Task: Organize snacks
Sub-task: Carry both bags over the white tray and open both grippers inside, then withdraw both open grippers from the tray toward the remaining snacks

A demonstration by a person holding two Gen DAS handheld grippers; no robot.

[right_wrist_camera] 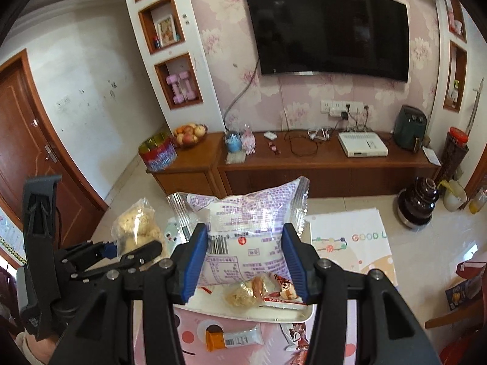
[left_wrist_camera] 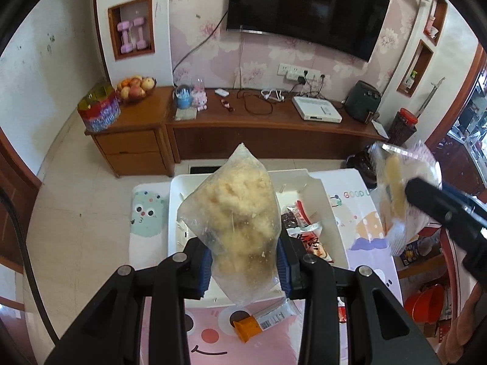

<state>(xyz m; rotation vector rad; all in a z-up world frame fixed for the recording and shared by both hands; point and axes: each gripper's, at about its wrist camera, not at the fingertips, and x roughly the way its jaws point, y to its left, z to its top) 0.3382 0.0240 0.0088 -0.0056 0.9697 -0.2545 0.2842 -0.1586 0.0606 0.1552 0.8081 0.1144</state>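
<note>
My left gripper (left_wrist_camera: 243, 261) is shut on a clear bag of pale crumbly snacks (left_wrist_camera: 234, 213), which hangs above a white tray (left_wrist_camera: 179, 191) on the cartoon-print table cover. My right gripper (right_wrist_camera: 243, 261) is shut on a white packet with purple print (right_wrist_camera: 246, 228), also above the tray (right_wrist_camera: 252, 313). Inside the tray lie a red packet (right_wrist_camera: 283, 293) and a small clear bag of crumbly snack (right_wrist_camera: 240, 296). In the right wrist view the left gripper (right_wrist_camera: 127, 248) and its bag (right_wrist_camera: 137, 228) are at the left. The right gripper (left_wrist_camera: 411, 191) and its blurred packet (left_wrist_camera: 392, 194) show at the right edge of the left wrist view.
An orange-ended bar (right_wrist_camera: 231, 339) and another packet (right_wrist_camera: 296, 334) lie on the pink table cover in front of the tray. Beyond the table stand a wooden TV cabinet (right_wrist_camera: 319, 167) and a dark jar (right_wrist_camera: 418, 202) on the tiled floor. A red bucket (left_wrist_camera: 426, 301) sits low at the right.
</note>
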